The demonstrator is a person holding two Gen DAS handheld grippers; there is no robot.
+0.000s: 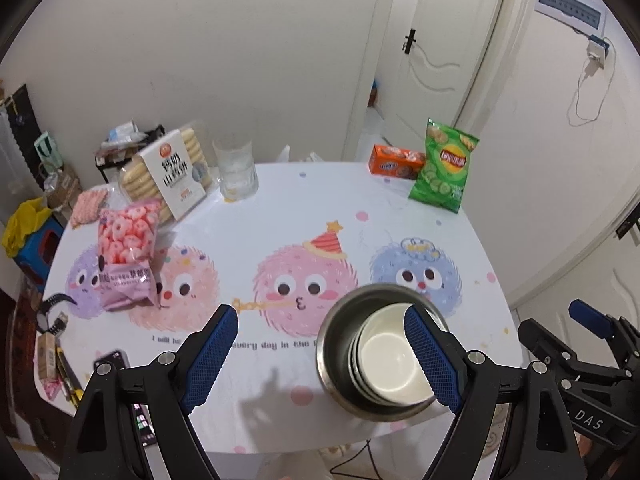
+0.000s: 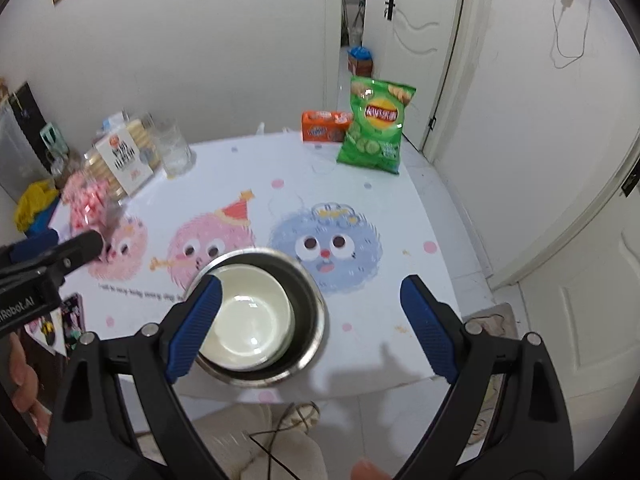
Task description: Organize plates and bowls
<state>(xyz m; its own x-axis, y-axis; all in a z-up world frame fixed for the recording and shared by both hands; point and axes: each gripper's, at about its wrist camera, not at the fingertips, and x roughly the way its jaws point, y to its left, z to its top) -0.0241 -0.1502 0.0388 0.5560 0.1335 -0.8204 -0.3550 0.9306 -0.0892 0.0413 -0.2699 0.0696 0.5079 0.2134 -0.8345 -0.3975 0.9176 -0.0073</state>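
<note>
I get bright, even indoor light, soft shadows on the worktop [image 1: 280,216] near six o'clock, a small glint in the white bowl [image 2: 248,312], slight motion blur on the right feed, and heavy fisheye bending with dark corners.

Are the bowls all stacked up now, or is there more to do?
Looks nearly done: the white bowls sit nested inside the metal bowl on the table. Nothing is in hand; the left hand-held gripper and right hand-held gripper are open. No loose dishes show.
</note>
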